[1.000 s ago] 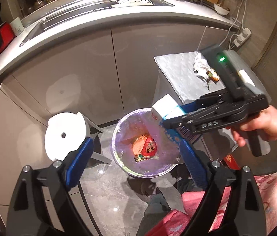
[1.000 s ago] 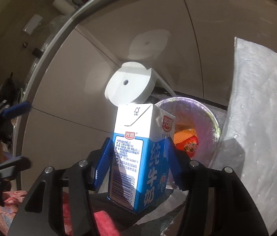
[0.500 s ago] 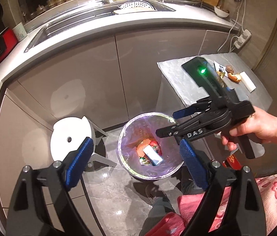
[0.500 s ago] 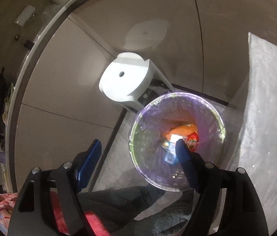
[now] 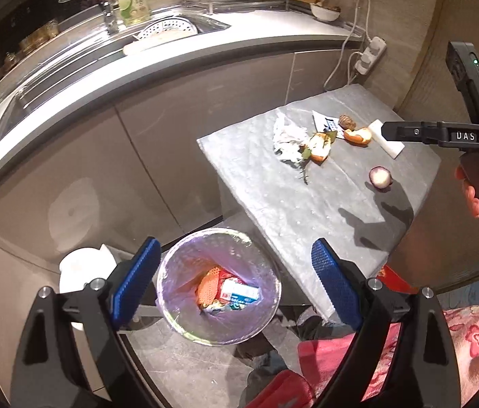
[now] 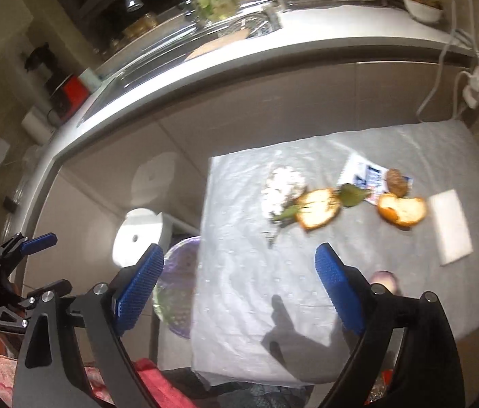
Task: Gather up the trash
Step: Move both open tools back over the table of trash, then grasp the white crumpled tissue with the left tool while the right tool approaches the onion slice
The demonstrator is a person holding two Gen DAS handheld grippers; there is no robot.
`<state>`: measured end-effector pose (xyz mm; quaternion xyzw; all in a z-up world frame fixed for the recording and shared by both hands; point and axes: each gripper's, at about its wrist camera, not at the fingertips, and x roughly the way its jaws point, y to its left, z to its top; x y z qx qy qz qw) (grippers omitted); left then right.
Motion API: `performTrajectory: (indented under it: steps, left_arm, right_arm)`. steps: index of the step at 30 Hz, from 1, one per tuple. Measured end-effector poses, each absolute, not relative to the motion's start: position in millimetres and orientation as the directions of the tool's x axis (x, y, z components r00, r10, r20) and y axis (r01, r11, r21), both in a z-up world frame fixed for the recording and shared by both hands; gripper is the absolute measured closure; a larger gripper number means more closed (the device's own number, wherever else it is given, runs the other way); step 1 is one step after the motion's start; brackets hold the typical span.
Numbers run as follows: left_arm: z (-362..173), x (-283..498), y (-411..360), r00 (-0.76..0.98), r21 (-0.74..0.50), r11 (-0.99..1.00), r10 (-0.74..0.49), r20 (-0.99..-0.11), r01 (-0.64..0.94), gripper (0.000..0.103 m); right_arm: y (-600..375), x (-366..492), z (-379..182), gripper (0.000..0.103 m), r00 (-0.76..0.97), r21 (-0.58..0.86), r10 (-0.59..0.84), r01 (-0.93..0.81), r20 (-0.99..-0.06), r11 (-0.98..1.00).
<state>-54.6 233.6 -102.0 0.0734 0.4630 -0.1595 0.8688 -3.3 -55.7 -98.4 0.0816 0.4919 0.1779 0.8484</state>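
A blue and white milk carton (image 5: 241, 294) lies in the purple-lined bin (image 5: 270, 272) on the floor. My left gripper (image 5: 232, 255) hangs open above the bin with nothing between its pads. My right gripper (image 6: 239, 255) is over the grey-covered table (image 6: 239, 306), its jaws opening and empty. On the table lie a crumpled tissue (image 6: 283, 190), two bread pieces (image 6: 317, 207) (image 6: 401, 209), a wrapper (image 6: 365, 176), a white block (image 6: 450, 227) and a purple onion half (image 6: 384, 278), partly hidden behind the right finger.
A white stool (image 5: 83, 265) stands left of the bin. Behind runs the kitchen counter (image 5: 205, 54) with a sink, and a power strip (image 5: 372, 54) hangs at its right end. A person's pink-clad legs (image 5: 460, 340) are below.
The right gripper let go of the milk carton, which dropped into the bin. It then swung up and right over the table with its jaws widening. The left gripper shifted towards the table.
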Motion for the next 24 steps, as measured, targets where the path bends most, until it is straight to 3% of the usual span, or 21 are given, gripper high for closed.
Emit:
performTrajectory:
  steps: [6,19,22,24]
  left_arm:
    - [-115.4,-20.1,175.8,0.484,-0.049,0.900,-0.278,-0.830,0.433,0.016]
    - [-171.1,103.8,111.4,0.410,-0.100,0.880,-0.314,-0.856,0.465,0.016]
    - [-189.7,132.2,101.8,0.378,-0.112,0.882,-0.307,-0.874,0.458,0.021]
    - [-204.2,148.1,93.3,0.353,-0.116,0.885,-0.296,-0.888,0.450,0.029]
  right_arm:
    - [-124.4,-17.8,-108.2,0.013,0.482,0.304,0.304,-0.080,-0.822,0.949]
    - [-189.8,-29.9,-106.8,0.013,0.473,0.248,0.217,0.002,-0.854,0.969]
    - [-196.9,-27.6,-110.2,0.013,0.455,0.227,0.201,0.004,-0.868,0.974]
    - [-200.9,-25.3,-112.7,0.013,0.441,0.211,0.188,0.003,-0.877,0.977]
